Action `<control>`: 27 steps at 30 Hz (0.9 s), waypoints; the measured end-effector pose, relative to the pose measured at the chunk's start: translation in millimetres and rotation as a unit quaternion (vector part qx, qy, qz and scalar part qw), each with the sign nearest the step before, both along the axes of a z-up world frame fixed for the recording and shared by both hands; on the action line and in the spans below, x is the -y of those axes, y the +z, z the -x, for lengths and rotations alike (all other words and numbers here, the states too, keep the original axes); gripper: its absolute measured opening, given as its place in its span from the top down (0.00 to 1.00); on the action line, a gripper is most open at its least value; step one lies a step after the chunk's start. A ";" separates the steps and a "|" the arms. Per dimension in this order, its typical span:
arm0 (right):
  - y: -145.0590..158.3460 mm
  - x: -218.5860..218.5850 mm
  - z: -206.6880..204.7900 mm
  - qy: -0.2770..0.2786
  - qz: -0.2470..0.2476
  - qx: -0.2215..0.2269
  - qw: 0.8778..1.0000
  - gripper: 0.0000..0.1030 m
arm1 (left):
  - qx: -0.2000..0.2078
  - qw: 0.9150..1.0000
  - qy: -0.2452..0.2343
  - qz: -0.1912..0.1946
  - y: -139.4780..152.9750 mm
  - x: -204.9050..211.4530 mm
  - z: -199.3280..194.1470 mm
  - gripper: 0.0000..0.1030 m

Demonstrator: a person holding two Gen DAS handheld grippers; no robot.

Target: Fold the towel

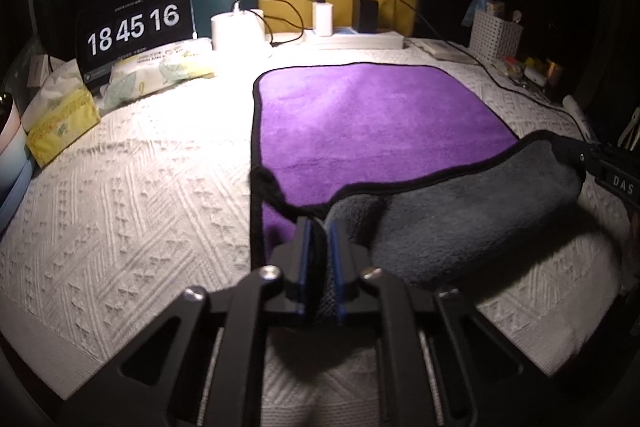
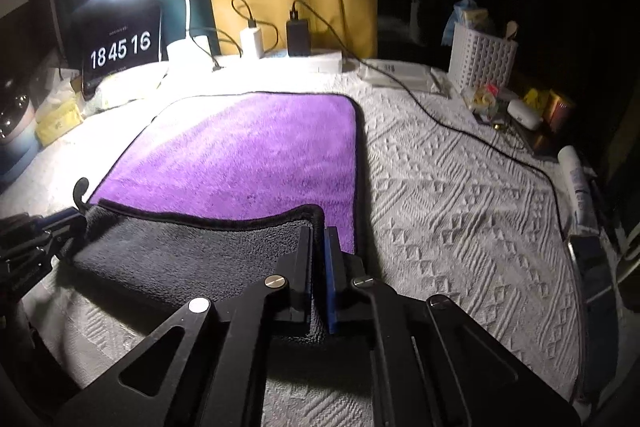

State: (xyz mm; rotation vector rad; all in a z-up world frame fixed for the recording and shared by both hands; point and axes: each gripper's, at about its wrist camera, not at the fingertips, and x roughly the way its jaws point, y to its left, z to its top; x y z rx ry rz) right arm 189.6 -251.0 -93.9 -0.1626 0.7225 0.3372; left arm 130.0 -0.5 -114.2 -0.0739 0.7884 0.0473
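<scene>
A purple towel [image 1: 368,115] with a black hem and a grey underside lies on the white textured table cover [image 1: 132,195]. Its near edge is lifted and turned over, so the grey side [image 1: 460,219] shows. My left gripper [image 1: 320,227] is shut on the towel's near left corner. My right gripper [image 2: 320,231] is shut on the near right corner; it also shows at the right edge of the left wrist view [image 1: 588,157]. In the right wrist view the towel [image 2: 248,155] lies flat beyond the raised grey flap [image 2: 192,251], and the left gripper [image 2: 60,223] holds the far end of that flap.
A desk lamp [image 1: 240,27], a clock screen [image 1: 134,27], tissue packs [image 1: 60,123], chargers on a power strip [image 1: 352,35] and a white basket [image 1: 494,35] stand along the back. A black cable [image 2: 460,131] runs across the cover on the right, beside small items [image 2: 524,115].
</scene>
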 end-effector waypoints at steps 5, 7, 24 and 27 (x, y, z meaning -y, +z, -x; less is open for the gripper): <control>11.9 -0.4 6.0 0.000 -0.006 0.023 1.000 0.95 | 0.026 1.000 0.008 0.001 13.3 -4.6 4.9 0.94; 15.6 -2.0 6.9 0.002 -0.005 0.029 1.000 0.95 | 0.037 0.999 0.007 0.000 18.0 -5.1 5.7 0.95; 36.6 -5.3 -2.4 -0.004 -0.004 0.059 0.998 0.95 | 0.065 0.998 0.001 0.026 33.3 -21.0 -11.2 0.96; 39.0 -6.3 -7.4 -0.004 -0.001 0.063 0.998 0.95 | 0.076 0.997 0.000 0.021 38.7 -23.8 -17.7 0.96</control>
